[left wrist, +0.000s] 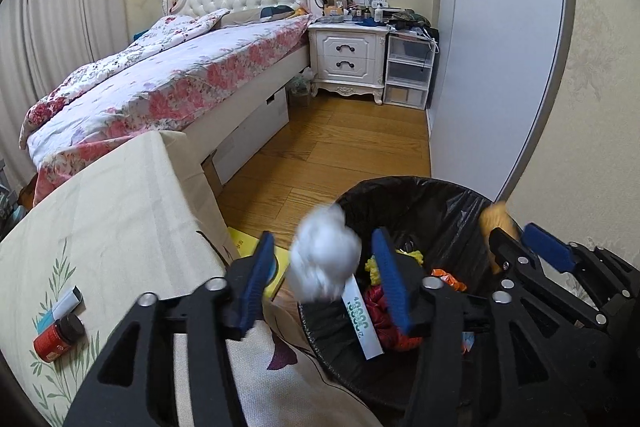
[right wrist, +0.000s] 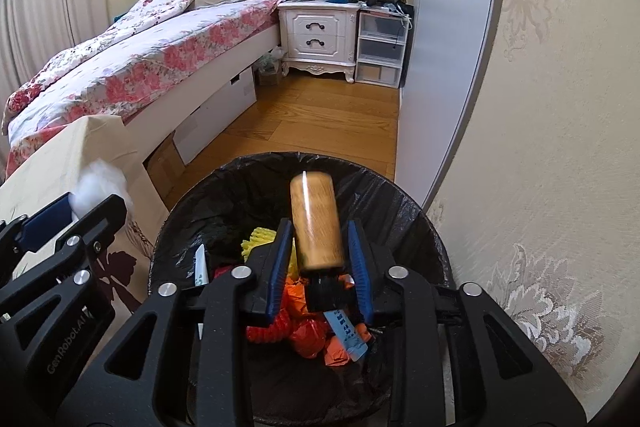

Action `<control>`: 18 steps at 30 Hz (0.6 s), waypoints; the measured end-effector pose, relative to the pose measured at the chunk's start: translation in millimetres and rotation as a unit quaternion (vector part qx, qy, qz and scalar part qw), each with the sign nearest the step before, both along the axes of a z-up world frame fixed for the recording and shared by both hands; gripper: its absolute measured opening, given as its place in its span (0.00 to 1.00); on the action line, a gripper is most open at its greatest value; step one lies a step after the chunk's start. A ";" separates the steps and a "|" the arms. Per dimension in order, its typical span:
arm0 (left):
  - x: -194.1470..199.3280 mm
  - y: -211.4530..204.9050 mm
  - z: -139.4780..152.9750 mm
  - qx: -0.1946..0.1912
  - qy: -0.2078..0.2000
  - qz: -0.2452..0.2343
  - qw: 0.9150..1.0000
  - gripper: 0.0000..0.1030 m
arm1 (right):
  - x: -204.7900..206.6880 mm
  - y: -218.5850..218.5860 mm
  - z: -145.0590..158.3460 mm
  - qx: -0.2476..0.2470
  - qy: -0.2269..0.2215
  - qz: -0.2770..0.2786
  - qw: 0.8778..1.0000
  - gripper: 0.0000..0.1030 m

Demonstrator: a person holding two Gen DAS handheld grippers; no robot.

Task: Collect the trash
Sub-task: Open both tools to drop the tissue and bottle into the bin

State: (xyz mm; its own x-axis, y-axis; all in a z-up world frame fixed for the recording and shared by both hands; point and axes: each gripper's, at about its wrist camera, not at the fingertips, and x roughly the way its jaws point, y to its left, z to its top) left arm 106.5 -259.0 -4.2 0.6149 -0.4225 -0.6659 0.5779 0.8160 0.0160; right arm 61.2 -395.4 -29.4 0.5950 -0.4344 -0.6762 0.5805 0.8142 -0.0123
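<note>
Both grippers over black-lined trash bin [right wrist: 400,203]. Left gripper [left wrist: 324,275] jaws spread, blurry white wad [left wrist: 324,259] loose btwn pads at bin rim. Right gripper [right wrist: 320,259] jaws apart, tan bottle [right wrist: 316,223] btwn them, blurred, above bin.

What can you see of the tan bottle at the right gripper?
The tan bottle is a blurred, wood-toned cylinder with a black cap at its lower end. It stands roughly upright, cap down, between the right gripper's blue pads, which stand apart from its sides. It hangs over the black-lined trash bin, above the colourful waste inside.
</note>
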 end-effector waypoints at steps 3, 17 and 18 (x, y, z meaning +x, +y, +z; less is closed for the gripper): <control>2.2 4.2 1.2 -0.006 0.002 0.011 1.000 0.63 | -3.0 -1.4 1.5 -0.002 -0.005 -0.007 1.000 0.47; 0.4 39.9 8.1 -0.008 0.002 0.044 0.999 0.70 | -8.4 13.4 3.4 0.005 -0.003 0.015 1.000 0.62; -1.0 46.4 8.7 -0.008 0.002 0.048 0.999 0.70 | -8.0 17.5 3.6 0.006 -0.002 0.021 1.000 0.62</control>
State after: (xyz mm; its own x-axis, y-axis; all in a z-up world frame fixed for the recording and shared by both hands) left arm 105.5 -212.7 4.5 0.6504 -0.3723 -0.6622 0.4964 0.8681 -0.0005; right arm 53.2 -377.9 -25.8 0.6149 -0.4017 -0.6786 0.5466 0.8374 -0.0005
